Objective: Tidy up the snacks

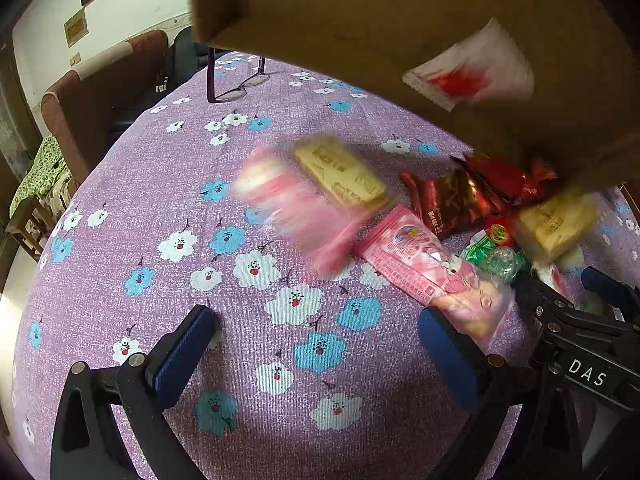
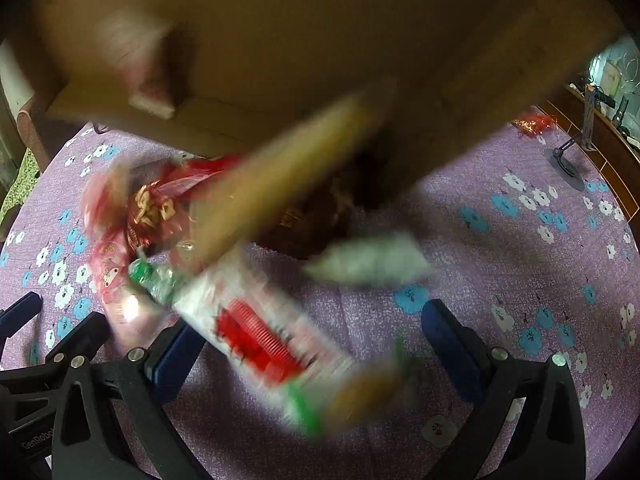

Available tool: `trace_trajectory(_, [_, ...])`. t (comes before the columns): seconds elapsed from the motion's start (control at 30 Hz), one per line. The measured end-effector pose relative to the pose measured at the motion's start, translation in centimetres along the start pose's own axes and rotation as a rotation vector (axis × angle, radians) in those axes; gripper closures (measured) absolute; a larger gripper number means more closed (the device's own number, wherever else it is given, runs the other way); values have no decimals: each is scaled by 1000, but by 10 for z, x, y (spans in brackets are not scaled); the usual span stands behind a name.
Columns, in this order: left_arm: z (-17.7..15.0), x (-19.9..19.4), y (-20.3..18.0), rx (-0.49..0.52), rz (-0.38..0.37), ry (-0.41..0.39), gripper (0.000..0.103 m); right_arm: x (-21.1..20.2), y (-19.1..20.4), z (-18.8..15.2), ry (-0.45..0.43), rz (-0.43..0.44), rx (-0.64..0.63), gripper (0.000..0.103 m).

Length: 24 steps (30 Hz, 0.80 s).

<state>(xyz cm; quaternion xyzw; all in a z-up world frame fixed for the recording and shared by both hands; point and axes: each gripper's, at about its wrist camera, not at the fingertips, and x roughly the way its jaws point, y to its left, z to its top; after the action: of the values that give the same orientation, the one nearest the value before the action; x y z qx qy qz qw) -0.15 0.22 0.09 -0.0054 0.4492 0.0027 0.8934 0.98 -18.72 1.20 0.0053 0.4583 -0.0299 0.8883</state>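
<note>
A brown cardboard box [image 1: 360, 20] hangs tipped over the flowered purple tablecloth [image 1: 240, 360], and snacks are tumbling out of it, many blurred. On the cloth lie a yellow bar [image 1: 340, 172], a pink packet [image 1: 432, 268], a dark red packet [image 1: 448, 200] and a second yellow bar [image 1: 556, 220]. A white-and-red packet [image 2: 260, 328] and a long tan packet [image 2: 288, 176] are in mid-fall. My left gripper [image 1: 316, 320] is open over bare cloth, left of the pile. My right gripper [image 2: 312, 320] is open, with the falling packet passing between its fingers.
A pair of glasses [image 1: 240, 88] lies at the table's far side, with an armchair [image 1: 100, 100] beyond the edge. One red wrapper [image 2: 534, 124] and a small black stand [image 2: 572, 148] sit at the far right. What holds the box is out of view.
</note>
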Motion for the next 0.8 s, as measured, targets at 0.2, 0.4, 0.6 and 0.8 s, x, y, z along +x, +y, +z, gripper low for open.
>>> trace_trajectory(0.2, [1,1,0,0,0,0,0,0,-2,0,0,0,0,0])
trace_trajectory(0.4, [1,1,-1,0,0,0,0,1,-1,0,0,0,0,0])
trace_trajectory(0.6, [1,1,-1,0,0,0,0,1,-1,0,0,0,0,0])
trace_trajectory(0.8, [1,1,-1,0,0,1,0,1,0,0,0,0,0,0])
